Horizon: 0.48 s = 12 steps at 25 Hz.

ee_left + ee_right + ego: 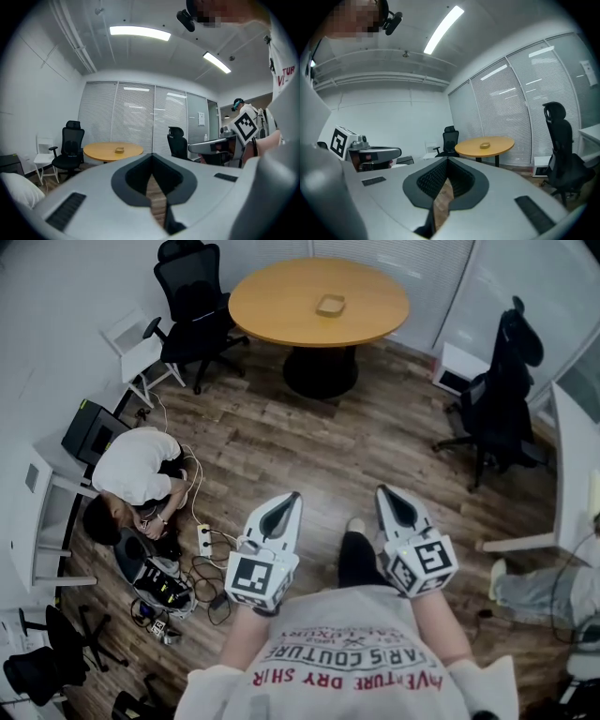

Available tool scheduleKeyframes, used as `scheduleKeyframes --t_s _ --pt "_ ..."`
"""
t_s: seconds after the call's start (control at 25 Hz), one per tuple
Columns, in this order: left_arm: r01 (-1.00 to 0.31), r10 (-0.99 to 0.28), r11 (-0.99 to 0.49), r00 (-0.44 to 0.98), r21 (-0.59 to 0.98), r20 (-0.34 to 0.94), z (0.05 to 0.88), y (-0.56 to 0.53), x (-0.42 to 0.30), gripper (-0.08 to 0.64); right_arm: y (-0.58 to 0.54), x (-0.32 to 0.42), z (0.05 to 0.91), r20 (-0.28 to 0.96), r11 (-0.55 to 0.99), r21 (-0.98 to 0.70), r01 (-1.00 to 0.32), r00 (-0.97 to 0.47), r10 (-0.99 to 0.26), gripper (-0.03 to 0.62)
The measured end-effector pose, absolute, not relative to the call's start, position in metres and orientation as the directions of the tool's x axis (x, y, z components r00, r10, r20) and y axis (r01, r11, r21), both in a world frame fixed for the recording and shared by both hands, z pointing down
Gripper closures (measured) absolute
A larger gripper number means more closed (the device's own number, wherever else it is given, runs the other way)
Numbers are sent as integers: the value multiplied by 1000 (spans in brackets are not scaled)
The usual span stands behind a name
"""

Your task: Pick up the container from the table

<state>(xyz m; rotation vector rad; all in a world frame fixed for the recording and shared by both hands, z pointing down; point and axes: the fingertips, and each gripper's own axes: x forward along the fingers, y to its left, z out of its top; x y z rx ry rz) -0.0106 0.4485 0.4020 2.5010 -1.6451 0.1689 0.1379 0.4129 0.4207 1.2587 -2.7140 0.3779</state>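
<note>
Container [330,305], one, on one table [272,315], left gripper [295,495], right gripper [382,490]

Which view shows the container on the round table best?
The head view: it looks down on the container, whole and alone on the round table. Both gripper views show it only as a small, side-on shape far off.

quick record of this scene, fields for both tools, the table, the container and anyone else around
left tool: jaws together, empty
right tool: jaws together, empty
table: round, wooden top, ahead across the floor
container: small, tan, on the table, not yet reached
other person: crouched on the floor by cables
</note>
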Motion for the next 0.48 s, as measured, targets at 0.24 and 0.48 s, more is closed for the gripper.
scheduleKeyframes --t_s 0.24,0.48 --pt "-932 -915 -361 360 27 184 399 362 -7 560 319 140 426 226 654 -173 -736 -676 -701 601" --pt "-938 -927 -348 344 -2 151 378 258 19 560 215 148 415 223 714 -94 -694 -714 -664 603"
